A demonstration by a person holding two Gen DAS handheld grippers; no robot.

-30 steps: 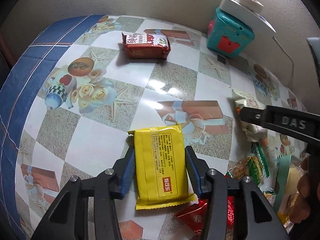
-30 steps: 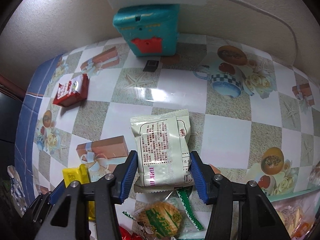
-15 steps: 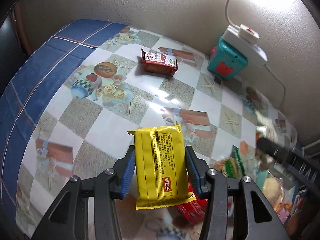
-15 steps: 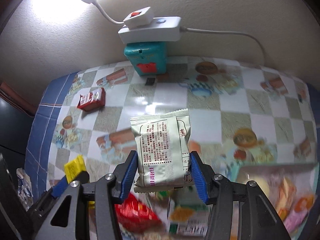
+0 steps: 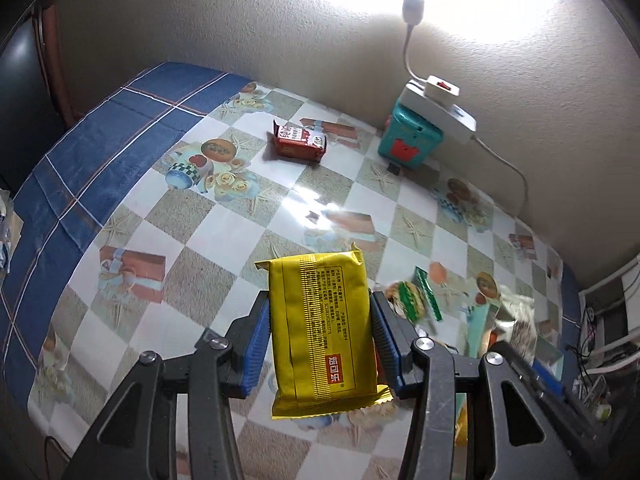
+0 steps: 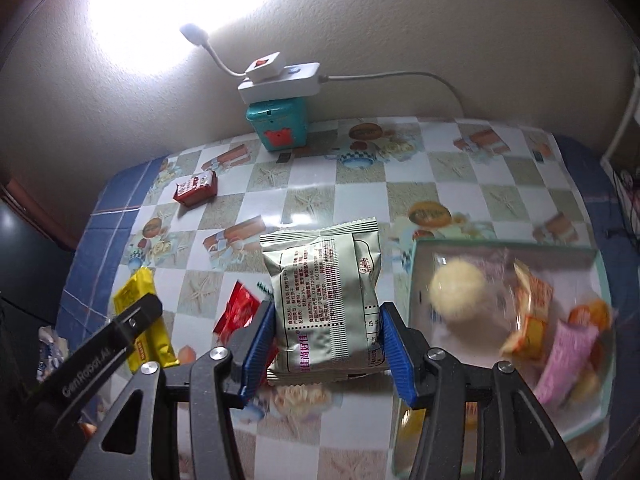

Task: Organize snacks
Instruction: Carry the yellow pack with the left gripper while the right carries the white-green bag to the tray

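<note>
- My left claw (image 5: 320, 344) grips yellow snack pack (image 5: 322, 332), lifted above the table (image 5: 224, 240).
- My right claw (image 6: 326, 354) grips grey-green snack pack (image 6: 326, 300), just left of the snack box (image 6: 600, 360).

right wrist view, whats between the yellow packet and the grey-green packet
A red packet lies on the tablecloth between the yellow packet and grey-green packet, seen in the right wrist view.

- A table (image 5: 132, 152) with a glossy checked cloth, printed with gift boxes, teapots and starfish, blue along the edges.
- A teal box (image 6: 277, 126) at the back, against the wall (image 5: 240, 20).
- A white power strip (image 6: 280, 82) on top of the box, cord running right.
- A small lit gooseneck lamp (image 6: 193, 35) plugged into the strip.
</note>
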